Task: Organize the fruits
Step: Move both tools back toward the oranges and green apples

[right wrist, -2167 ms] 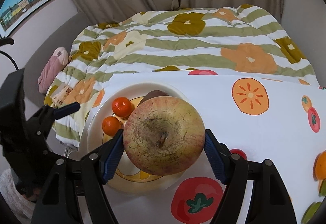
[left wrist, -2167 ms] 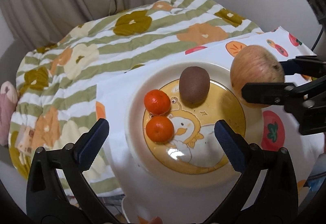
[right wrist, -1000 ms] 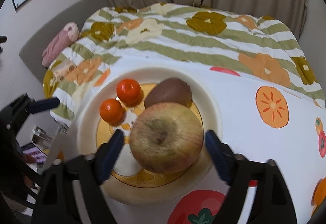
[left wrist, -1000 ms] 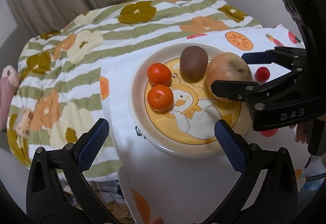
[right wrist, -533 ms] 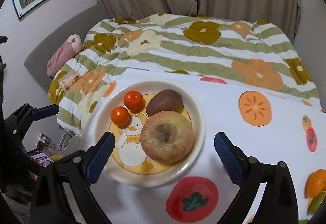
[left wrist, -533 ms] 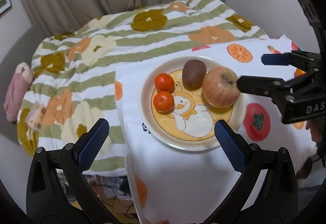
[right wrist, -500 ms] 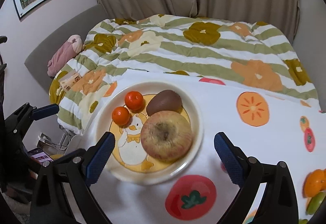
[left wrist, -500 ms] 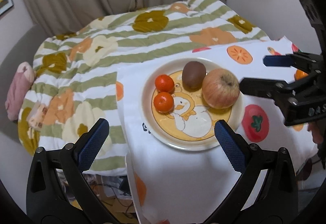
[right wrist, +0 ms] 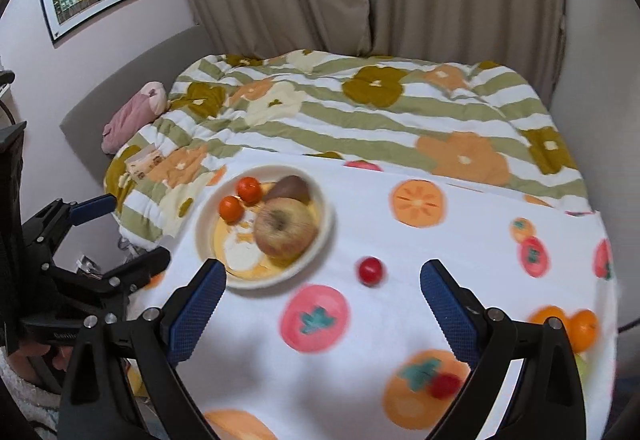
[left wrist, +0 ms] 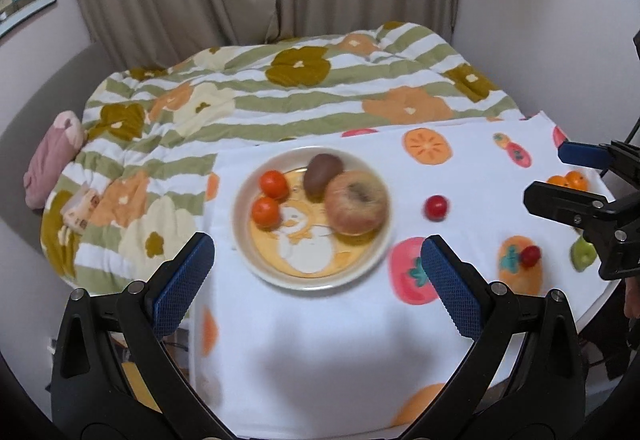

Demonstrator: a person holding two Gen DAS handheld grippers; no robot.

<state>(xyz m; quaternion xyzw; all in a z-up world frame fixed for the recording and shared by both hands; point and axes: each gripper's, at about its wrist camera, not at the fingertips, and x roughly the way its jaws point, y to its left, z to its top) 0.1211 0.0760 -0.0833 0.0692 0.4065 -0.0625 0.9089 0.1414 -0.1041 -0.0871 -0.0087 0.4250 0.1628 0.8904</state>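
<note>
Apple (left wrist: 355, 202) on duck-print plate (left wrist: 256, 260), left gripper (left wrist: 316, 272) and right gripper (right wrist: 322, 300) both spread, empty, no readable writing

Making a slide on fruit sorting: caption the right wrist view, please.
Open right gripper above the tablecloth; apple, kiwi and two tangerines on the plate, a cherry tomato loose.

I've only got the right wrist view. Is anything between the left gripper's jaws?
Observer: No. The left wrist view shows the left gripper with its jaws wide apart and nothing between them.
Operator: Any loose fruit hidden at my view's right edge, near the mandarins?
Observer: Yes. A small green fruit lies on the tablecloth near the table's edge, on the near side of those mandarins.
</note>
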